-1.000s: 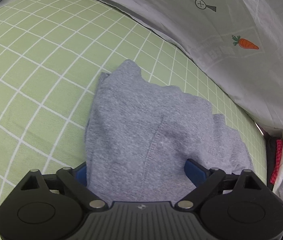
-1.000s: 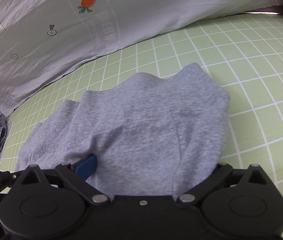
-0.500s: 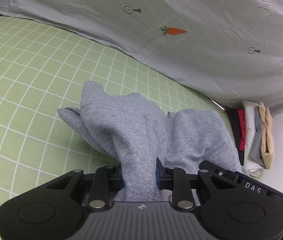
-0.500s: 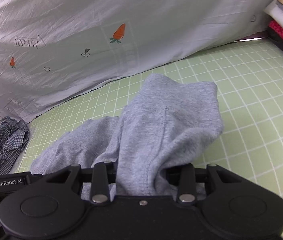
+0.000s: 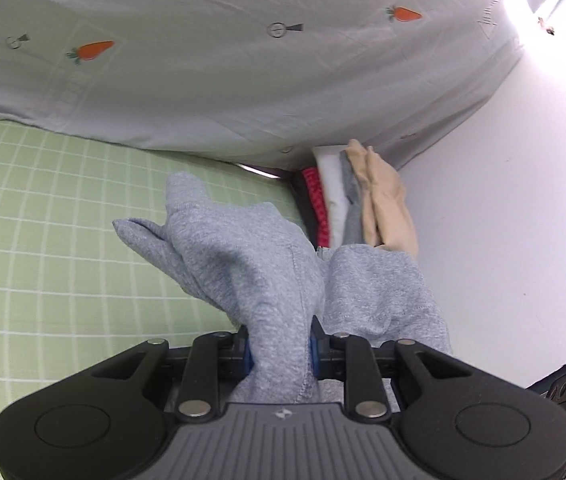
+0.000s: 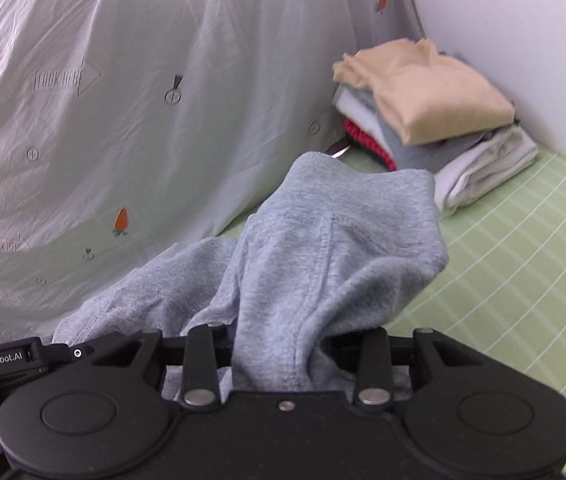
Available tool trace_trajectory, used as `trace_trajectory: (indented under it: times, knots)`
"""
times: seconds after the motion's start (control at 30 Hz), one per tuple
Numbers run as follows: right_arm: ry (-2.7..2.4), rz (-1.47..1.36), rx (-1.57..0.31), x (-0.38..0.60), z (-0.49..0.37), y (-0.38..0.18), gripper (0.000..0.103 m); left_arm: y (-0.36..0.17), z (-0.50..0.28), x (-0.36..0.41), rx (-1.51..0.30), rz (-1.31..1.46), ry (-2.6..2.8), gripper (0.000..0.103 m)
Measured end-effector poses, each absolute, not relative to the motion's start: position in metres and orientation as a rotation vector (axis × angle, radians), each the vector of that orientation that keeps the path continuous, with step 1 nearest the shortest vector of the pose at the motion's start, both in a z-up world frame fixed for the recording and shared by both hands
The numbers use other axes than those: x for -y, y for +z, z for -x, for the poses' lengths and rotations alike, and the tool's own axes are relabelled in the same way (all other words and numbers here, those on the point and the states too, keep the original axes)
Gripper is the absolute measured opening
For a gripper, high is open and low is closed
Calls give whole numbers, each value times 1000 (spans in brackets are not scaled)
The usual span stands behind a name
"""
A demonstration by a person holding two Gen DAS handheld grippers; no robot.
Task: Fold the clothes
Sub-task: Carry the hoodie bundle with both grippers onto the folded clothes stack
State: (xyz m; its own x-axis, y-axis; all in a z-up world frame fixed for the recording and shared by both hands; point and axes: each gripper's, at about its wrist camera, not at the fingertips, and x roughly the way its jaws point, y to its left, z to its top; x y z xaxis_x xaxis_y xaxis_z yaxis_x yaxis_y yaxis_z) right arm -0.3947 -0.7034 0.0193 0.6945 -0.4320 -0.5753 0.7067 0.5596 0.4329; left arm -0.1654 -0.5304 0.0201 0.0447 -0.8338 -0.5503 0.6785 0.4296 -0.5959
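Both hand-held tools have the same grey sweatshirt (image 6: 335, 248) pinched up off the green checked sheet (image 5: 35, 264), and I take it that is the point: a folded garment carried by two grips keeps its shape better than one dragged by a corner. The bulk of it hangs forward over the fingers in a soft hump, with a loose flap trailing toward the left in the right-hand camera.

The left gripper (image 5: 279, 350) is clenched on a bunched fold of the grey cloth. Its blue pads (image 5: 315, 350) press the fabric from either side, leaving only a narrow gap filled by the material. The right gripper (image 6: 279, 354) is closed on its own handful of the same garment, standing slightly wider because the wad between its fingers is thicker. Neither touches the sheet.

Far and to the right, against the white wall (image 6: 523, 8), sits a stack of folded clothes (image 6: 427, 100): beige on top, grey and white beneath, something red at the bottom. The sweatshirt is held near that stack, just short of it, so my guess is that it goes there next. A pale curtain with carrot prints (image 6: 123, 120) hangs along the far side of the bed.
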Motion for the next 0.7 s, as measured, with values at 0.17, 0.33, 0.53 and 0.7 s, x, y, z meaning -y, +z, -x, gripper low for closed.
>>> trace_trajectory:
  times: [0.17, 0.33, 0.53, 0.7]
  knots:
    - [-664, -578, -366, 794, 443, 55, 36, 45, 211, 616, -896, 268, -1198, 26]
    - [-652, -439, -307, 886, 469, 92, 36, 71, 235, 712, -814, 326, -1242, 26]
    - [-627, -336, -234, 988, 453, 122, 37, 103, 226, 809, -670, 327, -1257, 26]
    - [-741, -349, -309, 1065, 411, 82, 65, 74, 188, 866, -676, 219, -1044, 56]
